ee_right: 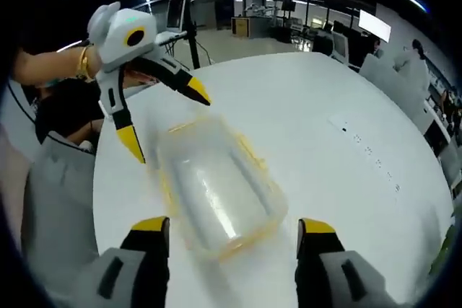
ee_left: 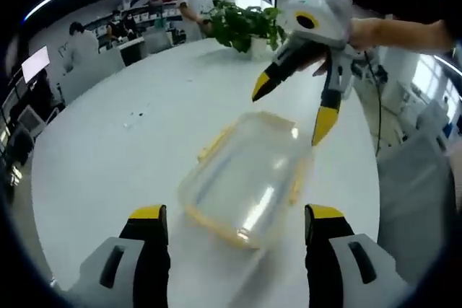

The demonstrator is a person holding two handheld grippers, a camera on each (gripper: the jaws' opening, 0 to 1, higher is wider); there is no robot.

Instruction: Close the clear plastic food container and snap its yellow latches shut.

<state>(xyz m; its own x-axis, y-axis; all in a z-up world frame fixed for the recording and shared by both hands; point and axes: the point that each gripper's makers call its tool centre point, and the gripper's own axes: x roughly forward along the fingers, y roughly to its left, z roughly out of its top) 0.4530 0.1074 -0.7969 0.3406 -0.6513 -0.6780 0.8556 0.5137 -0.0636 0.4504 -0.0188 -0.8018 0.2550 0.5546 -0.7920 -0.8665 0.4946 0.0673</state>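
A clear plastic container [ee_left: 245, 174] with yellow latches lies on the round white table [ee_left: 130, 156], its lid on top. My left gripper [ee_left: 237, 221] is open, its yellow-tipped jaws standing on either side of the container's near end. Beyond the container hovers my right gripper [ee_left: 292, 110], open, held by a hand, its tips over the far end. In the right gripper view the same container [ee_right: 216, 189] lies between my right gripper's [ee_right: 234, 232] open jaws, and the left gripper [ee_right: 166, 120] hangs open over its far end.
A potted green plant [ee_left: 245, 27] stands at the table's far edge. Small dark bits [ee_left: 137, 115] lie on the table to the left. People sit and stand at desks [ee_left: 115, 34] behind. Grey chairs [ee_right: 54, 200] stand beside the table.
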